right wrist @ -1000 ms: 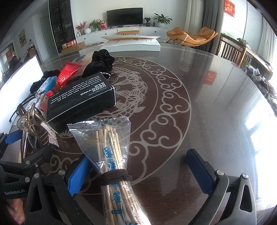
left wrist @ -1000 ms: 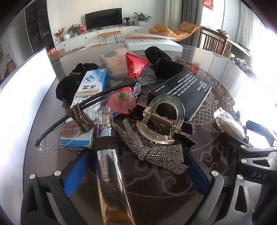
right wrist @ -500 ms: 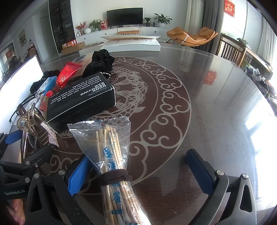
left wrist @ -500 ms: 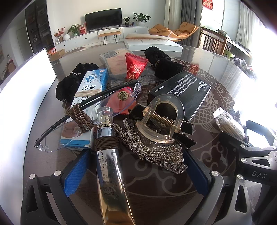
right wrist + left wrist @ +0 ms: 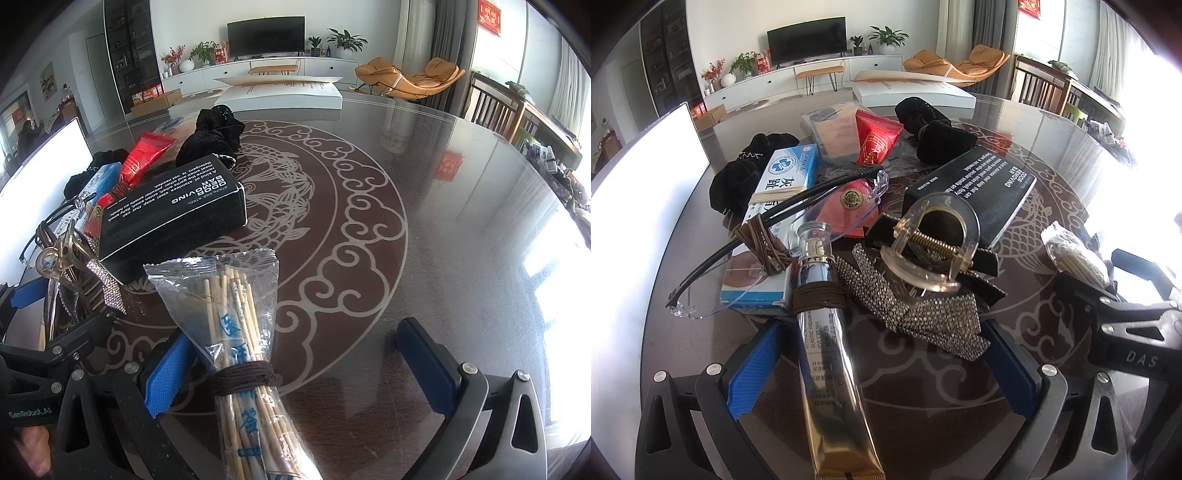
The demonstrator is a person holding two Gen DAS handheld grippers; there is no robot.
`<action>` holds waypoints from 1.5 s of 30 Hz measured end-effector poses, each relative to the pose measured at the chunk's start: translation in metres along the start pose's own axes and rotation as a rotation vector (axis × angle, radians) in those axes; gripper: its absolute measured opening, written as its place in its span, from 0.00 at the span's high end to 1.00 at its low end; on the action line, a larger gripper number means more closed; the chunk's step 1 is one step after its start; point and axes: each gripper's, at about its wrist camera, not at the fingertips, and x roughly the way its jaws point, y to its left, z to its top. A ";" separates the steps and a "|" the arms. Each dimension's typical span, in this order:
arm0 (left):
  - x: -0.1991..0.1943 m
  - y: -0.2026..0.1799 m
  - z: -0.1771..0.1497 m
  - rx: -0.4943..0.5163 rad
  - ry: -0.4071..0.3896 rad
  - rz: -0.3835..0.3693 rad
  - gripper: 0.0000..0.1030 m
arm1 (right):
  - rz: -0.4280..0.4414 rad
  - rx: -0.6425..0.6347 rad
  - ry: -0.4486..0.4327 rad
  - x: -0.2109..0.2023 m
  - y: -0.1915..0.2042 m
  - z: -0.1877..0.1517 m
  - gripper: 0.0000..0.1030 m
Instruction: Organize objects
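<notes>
Setting: round dark glass-topped table with a pale scroll pattern [image 5: 369, 206]; the clutter sits on its left part, the right part bare.
Left gripper [image 5: 879, 354]: jaws spread wide, gripping nothing; a shiny silver cream tube wrapped with brown cord [image 5: 827, 332] lies between the blue pads [image 5: 753, 365], apparently touching neither.
Right gripper [image 5: 295, 365]: jaws also wide apart, empty; a clear plastic packet of wooden sticks bound with dark cord [image 5: 240, 332] lies just beside the left pad.
Tube handling: light, soft-walled, slick foil; judged best pinched across the corded band, where the wrap gives friction.
Packet handling: light, crinkly film, sticks stiff but may shift; take hold at the cord binding.
Neighbours: clear plastic claw hair clip with a spring [image 5: 931, 254] on a rhinestone-covered bow [image 5: 923, 317], rigid black printed cardboard box [image 5: 173, 210]; frameless glasses [image 5: 775, 229] fragile.
</notes>
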 end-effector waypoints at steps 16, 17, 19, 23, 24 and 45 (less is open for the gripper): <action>-0.009 0.010 -0.005 -0.053 -0.046 -0.044 0.00 | 0.001 0.000 0.000 0.000 -0.001 -0.001 0.00; -0.011 0.012 -0.006 -0.065 -0.057 -0.044 0.00 | 0.001 0.000 0.000 0.000 -0.001 -0.001 0.00; -0.017 0.014 -0.008 -0.083 -0.089 -0.012 0.00 | 0.001 0.000 0.000 0.000 -0.001 -0.001 0.00; -0.019 0.016 -0.007 -0.095 -0.100 0.022 0.00 | 0.001 0.000 0.000 0.000 -0.001 -0.001 0.00; -0.018 0.015 -0.007 -0.092 -0.098 0.021 0.00 | 0.001 0.000 0.000 0.000 -0.001 -0.001 0.00; -0.011 0.003 -0.005 -0.022 -0.075 0.057 0.00 | 0.001 0.000 -0.001 0.000 0.000 0.000 0.00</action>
